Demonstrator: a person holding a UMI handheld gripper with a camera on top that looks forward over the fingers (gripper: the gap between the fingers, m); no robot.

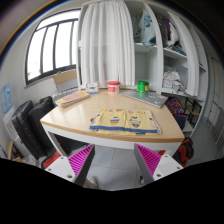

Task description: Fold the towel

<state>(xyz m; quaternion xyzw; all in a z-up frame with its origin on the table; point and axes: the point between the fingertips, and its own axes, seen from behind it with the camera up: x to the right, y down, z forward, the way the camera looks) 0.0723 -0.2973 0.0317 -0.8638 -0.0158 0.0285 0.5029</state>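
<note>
Right now my gripper (113, 160) hangs in the air short of the bench (70, 128), its two fingers spread wide with nothing between them; the pink pads (80, 158) face each other across open floor. Well beyond the fingertips, the towel (124, 121) lies flat on the light wooden bench, near its front edge, a patterned cloth in blue, yellow and white. Farther back on the bench I see a red cup (113, 87) and a green cup (142, 86), standing apart from each other, and a flat box (71, 97) toward the window side. White curtains (106, 42) hang behind the bench, with a window (52, 45) beside them and shelves (172, 50) on the other side.
</note>
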